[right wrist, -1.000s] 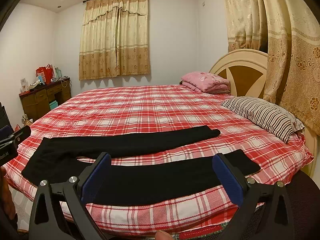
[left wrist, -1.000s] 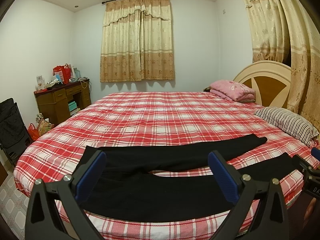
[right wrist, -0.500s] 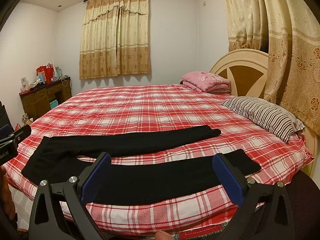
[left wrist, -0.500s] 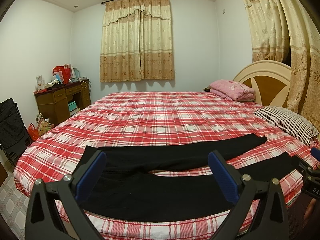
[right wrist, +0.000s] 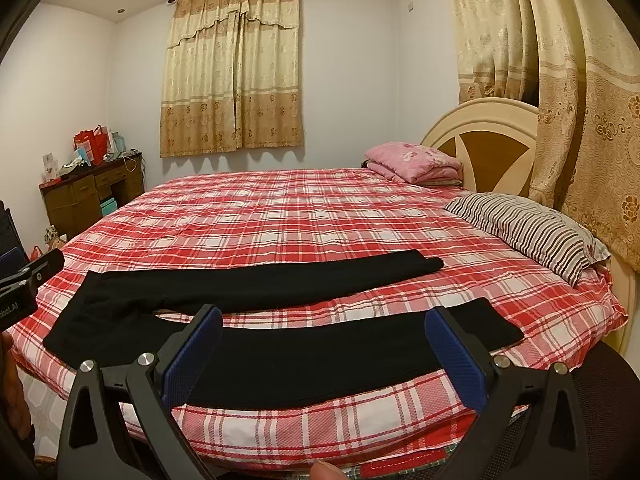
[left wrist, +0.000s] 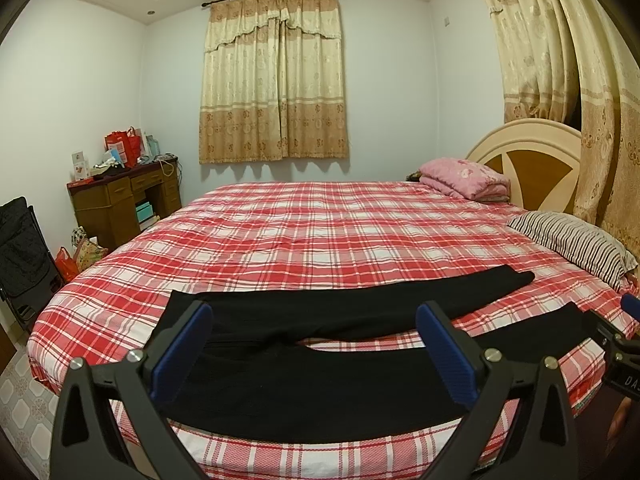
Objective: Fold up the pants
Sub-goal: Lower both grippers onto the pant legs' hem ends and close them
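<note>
Black pants (left wrist: pixel 320 380) lie flat and spread on the near edge of the round bed, waist to the left, both legs running right with a gap between them. They also show in the right wrist view (right wrist: pixel 280 356). My left gripper (left wrist: pixel 314 356) is open and empty, held above the waist and near leg. My right gripper (right wrist: pixel 324 356) is open and empty, held above the near leg toward its cuff (right wrist: pixel 492 328). The far leg (right wrist: pixel 280 280) lies further onto the bed.
The bed (left wrist: pixel 320 232) has a red plaid cover. A striped pillow (right wrist: pixel 528 228) and a folded pink quilt (right wrist: pixel 412 160) lie by the headboard (right wrist: pixel 484 140) at the right. A wooden desk (left wrist: pixel 124 196) stands at the left wall. A black chair (left wrist: pixel 24 248) is far left.
</note>
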A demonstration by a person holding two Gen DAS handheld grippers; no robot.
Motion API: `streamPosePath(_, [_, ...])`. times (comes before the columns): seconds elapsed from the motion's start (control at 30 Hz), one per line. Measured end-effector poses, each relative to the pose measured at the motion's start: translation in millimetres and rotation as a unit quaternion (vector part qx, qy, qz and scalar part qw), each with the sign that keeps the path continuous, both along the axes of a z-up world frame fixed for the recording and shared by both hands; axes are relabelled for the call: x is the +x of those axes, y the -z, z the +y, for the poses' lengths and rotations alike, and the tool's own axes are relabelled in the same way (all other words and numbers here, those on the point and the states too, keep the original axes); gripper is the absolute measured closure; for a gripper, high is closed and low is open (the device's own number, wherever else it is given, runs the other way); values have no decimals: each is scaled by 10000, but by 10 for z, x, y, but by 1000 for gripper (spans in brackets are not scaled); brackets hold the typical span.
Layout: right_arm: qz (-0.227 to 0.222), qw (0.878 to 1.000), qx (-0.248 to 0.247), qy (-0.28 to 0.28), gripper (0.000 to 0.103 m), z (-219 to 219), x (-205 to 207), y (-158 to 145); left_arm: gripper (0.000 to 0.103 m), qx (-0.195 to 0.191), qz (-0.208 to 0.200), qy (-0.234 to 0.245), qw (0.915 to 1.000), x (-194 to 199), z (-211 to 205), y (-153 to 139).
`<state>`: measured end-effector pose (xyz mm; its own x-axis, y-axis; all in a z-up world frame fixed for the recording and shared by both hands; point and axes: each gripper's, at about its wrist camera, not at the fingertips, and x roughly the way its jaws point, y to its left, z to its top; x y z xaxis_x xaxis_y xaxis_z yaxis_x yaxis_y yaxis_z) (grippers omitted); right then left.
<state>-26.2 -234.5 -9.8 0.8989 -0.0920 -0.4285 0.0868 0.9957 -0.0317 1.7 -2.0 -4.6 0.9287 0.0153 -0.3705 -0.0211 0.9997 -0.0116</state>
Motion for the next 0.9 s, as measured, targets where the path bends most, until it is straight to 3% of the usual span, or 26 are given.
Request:
streamPosePath(0.27, [73, 10000, -12, -4, 1, 6, 38, 54, 0, 119, 117, 56, 9998, 62, 17, 103])
streamPosePath(0.4, [181, 9998, -42, 41, 1, -12, 97, 149, 0, 317, 399, 217, 9985, 288, 130, 240])
streamPosePath(0.57, [468, 9987, 136, 118, 1, -109, 256, 347, 0, 684, 742, -38, 9949, 829, 682, 490])
streamPosePath(0.67, [705, 9973, 167, 82, 1, -74, 374, 537, 0, 971, 982, -414, 9896, 1265, 1158, 642])
streamPosePath(0.73, [787, 9969, 92, 16, 1, -3, 424, 643, 0, 1234, 1223, -791, 9816, 1599, 1496, 745])
streamPosePath(0.87, [970, 9952, -89, -82, 1, 106, 536, 848, 4, 1460, 1483, -784, 9750, 2034, 1831, 945])
streamPosePath(0.9, [1050, 9943, -122, -106, 1, 123, 579, 916, 10, 1404, 1597, -724, 9744, 2136, 1913, 1005])
